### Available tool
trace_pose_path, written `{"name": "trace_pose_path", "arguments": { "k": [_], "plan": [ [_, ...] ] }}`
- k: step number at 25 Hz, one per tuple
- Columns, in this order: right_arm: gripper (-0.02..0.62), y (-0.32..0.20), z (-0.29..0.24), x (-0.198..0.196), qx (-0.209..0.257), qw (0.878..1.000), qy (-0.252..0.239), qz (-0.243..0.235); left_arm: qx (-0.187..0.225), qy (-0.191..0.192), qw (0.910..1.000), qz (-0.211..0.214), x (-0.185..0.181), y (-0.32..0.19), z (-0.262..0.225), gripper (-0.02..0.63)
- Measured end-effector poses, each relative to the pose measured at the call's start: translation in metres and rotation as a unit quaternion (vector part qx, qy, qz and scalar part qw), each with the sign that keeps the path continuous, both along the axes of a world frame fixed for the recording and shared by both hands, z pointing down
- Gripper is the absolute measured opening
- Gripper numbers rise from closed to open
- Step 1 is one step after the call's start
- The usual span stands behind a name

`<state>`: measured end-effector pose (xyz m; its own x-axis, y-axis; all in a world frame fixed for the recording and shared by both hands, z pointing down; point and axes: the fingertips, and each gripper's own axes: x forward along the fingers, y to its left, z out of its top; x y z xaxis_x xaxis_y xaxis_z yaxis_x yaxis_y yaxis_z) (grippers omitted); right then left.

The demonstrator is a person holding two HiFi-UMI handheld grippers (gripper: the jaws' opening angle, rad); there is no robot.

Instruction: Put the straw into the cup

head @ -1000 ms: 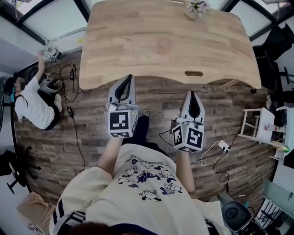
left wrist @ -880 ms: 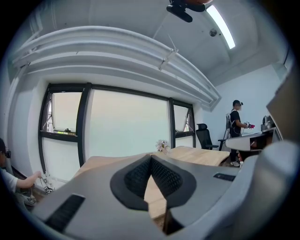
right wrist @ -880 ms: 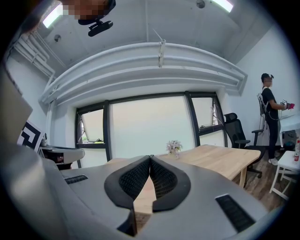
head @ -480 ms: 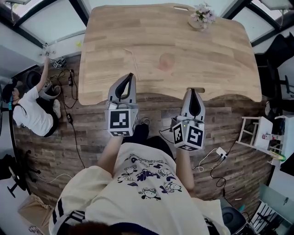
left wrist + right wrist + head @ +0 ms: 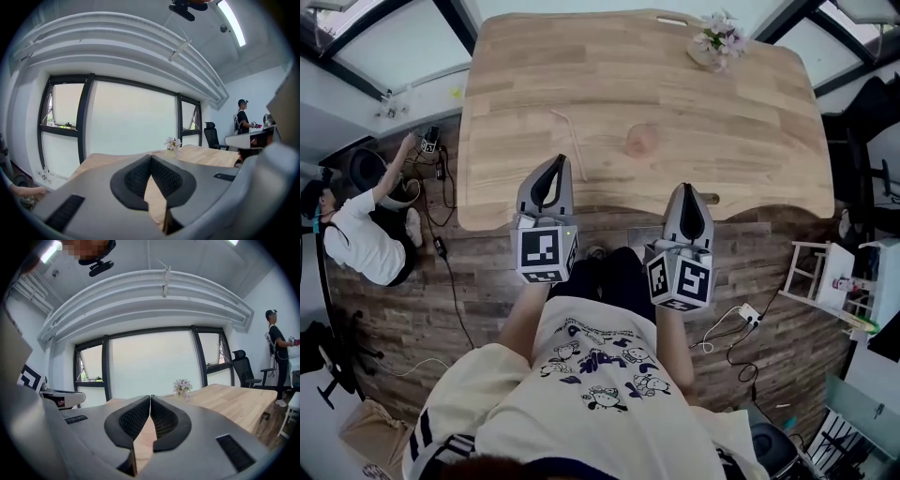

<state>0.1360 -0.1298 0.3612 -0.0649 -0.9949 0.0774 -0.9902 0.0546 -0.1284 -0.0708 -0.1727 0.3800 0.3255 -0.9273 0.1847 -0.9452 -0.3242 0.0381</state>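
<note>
In the head view a thin pale straw [image 5: 566,131] lies flat on the wooden table [image 5: 741,122], left of centre. A small round brownish cup [image 5: 642,141], seen from above, stands to the straw's right. My left gripper [image 5: 560,161] is shut and holds nothing, its tip over the table's near edge just short of the straw. My right gripper [image 5: 685,187] is also shut and bare, at the near edge and nearer me than the cup. Both gripper views show closed jaws, left gripper [image 5: 151,157] and right gripper [image 5: 150,397], with neither straw nor cup in sight.
A vase of pale flowers [image 5: 717,42] stands at the table's far right corner. A person [image 5: 356,234] crouches on the floor at left among cables. A white stool [image 5: 825,267] is at right. Another person [image 5: 276,357] stands by an office chair.
Both grippers have moved forward towards the table; their tips now reach its near edge. Both stayed shut.
</note>
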Motion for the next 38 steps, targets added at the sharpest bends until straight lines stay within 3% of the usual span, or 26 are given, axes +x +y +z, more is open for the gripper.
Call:
{"name": "trace_pose_path", "arguments": {
  "k": [10,19,28,38],
  "plan": [
    [0.002,-0.037,0.011,0.005,-0.016,1.000,0.000,-0.022,-0.025,-0.001,0.9994,-0.026,-0.002,-0.025,0.015,0.029],
    [0.005,-0.093,0.016,0.016,-0.027,0.998,0.001,-0.062,-0.049,0.001,0.9955,-0.081,-0.006,-0.056,0.028,0.029],
    [0.005,-0.144,0.028,0.031,-0.042,0.993,-0.006,-0.107,-0.099,0.023,0.9857,-0.134,-0.001,-0.083,0.052,0.040],
    [0.005,-0.173,0.058,0.032,-0.080,0.983,-0.030,-0.163,-0.131,-0.002,0.9742,-0.183,0.003,-0.088,0.066,0.041]
  ]
}}
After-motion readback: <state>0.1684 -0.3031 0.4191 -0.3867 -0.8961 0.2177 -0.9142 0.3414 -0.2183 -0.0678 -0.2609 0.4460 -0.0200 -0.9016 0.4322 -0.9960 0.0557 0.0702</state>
